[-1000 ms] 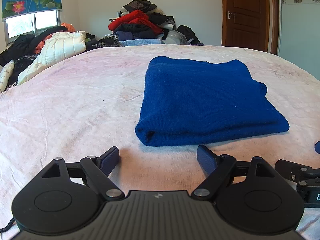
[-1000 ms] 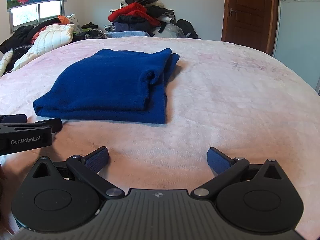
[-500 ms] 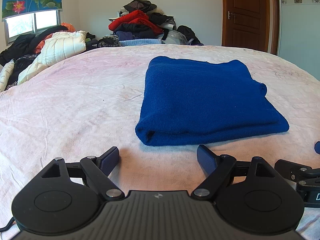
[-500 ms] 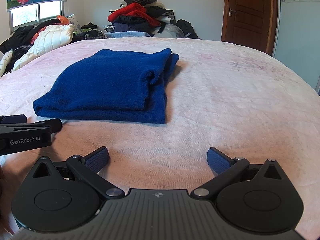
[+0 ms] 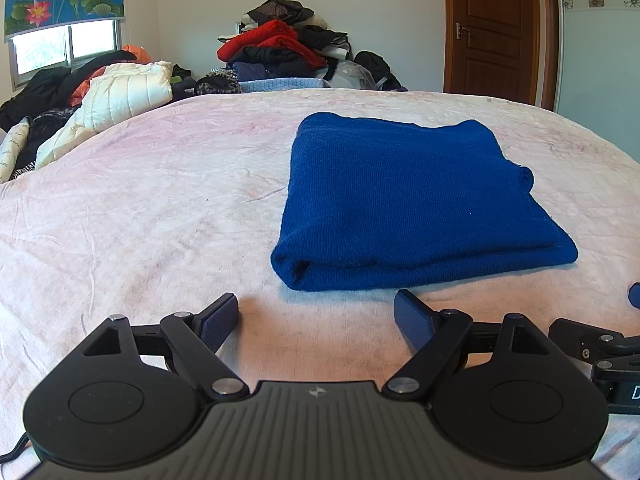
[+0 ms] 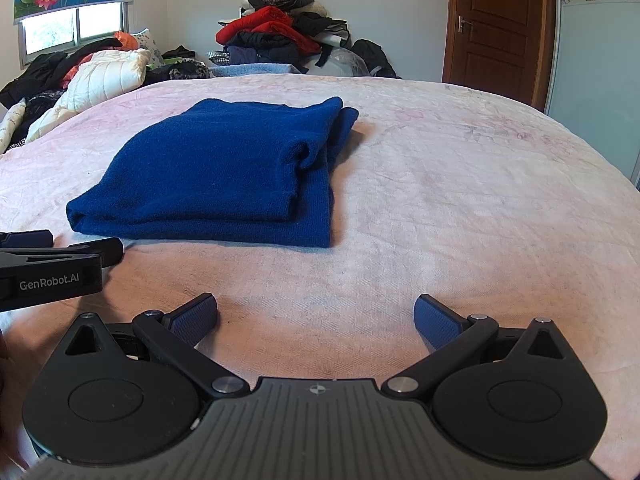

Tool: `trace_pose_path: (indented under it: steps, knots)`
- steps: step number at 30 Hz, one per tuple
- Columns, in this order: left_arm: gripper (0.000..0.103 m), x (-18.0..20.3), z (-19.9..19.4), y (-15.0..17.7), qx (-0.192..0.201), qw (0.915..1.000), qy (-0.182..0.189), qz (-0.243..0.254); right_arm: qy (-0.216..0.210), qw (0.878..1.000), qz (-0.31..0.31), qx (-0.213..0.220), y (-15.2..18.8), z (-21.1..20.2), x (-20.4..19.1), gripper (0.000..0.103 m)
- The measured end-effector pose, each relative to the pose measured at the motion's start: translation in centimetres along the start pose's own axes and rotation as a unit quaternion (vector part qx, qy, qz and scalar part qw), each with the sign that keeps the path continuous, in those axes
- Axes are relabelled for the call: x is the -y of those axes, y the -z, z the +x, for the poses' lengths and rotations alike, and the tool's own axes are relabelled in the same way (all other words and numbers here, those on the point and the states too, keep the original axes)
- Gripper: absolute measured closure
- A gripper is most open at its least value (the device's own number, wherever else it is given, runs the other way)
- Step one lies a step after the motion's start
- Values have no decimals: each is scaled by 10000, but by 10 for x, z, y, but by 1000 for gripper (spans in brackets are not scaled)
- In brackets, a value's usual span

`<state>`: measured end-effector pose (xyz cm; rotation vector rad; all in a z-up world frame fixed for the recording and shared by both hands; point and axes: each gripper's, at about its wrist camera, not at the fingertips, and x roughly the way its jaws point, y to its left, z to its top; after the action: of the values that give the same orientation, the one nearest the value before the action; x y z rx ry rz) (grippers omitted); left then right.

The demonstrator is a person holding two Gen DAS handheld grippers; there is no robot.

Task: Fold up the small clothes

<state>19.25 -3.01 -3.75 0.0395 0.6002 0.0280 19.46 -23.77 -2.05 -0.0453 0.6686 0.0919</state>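
Observation:
A folded dark blue knit garment (image 5: 404,204) lies flat on the pink bedspread (image 5: 140,208); it also shows in the right wrist view (image 6: 224,176). My left gripper (image 5: 316,316) is open and empty, low over the bedspread just in front of the garment's near edge. My right gripper (image 6: 316,318) is open and empty, in front of and to the right of the garment. The left gripper also shows from the side in the right wrist view (image 6: 60,256), and part of the right gripper shows in the left wrist view (image 5: 600,344).
A pile of clothes (image 5: 280,52) sits at the far end of the bed. A white quilted jacket (image 5: 116,100) and dark clothes lie at the far left under a window (image 5: 64,48). A brown door (image 5: 496,28) stands at the back right.

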Motion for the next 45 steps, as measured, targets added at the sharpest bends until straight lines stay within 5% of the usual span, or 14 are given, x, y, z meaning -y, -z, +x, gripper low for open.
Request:
trace_pose_path:
  steps: [45]
  knots:
    - [13,1,0,0,-90,9999,-15,-118,0,10000,4,5,1,0,0,0]
